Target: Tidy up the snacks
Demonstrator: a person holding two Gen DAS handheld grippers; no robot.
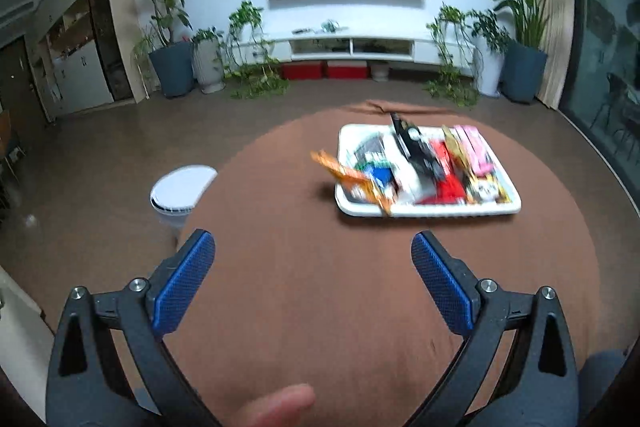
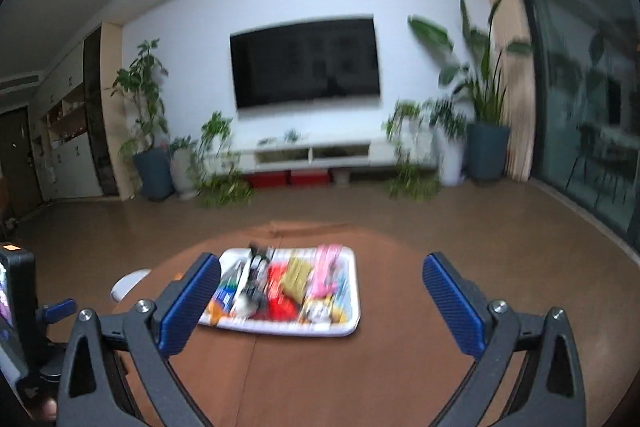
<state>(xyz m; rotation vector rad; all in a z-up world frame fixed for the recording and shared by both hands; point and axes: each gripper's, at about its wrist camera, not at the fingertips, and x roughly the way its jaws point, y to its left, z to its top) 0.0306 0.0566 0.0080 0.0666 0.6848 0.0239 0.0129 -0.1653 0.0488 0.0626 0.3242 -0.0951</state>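
Blur: both views are smeared, so labels on the snacks (image 1: 424,163) cannot be read, and single packets are hard to tell apart.
Cut off: the near edge of the table (image 1: 280,307) runs out of frame in both views; a fingertip (image 1: 280,407) shows at the bottom of the left view.
Hidden: in the right view a blue pad (image 2: 188,303) covers the tray's near left corner.
Tray (image 1: 432,213): white, rectangular, on the brown cloth toward the far right of the tabletop in the left view.
Snacks: heaped in the tray; red, pink, yellow, blue and black packets; an orange packet (image 1: 344,173) hangs over the tray's left edge.
Left gripper (image 1: 312,283): jaws spread wide, holding nothing, above bare cloth short of the tray.
Right gripper (image 2: 320,299): jaws spread wide, holding nothing, the tray between the fingers.
Bin (image 1: 182,189): white lid, beside the table's left edge.
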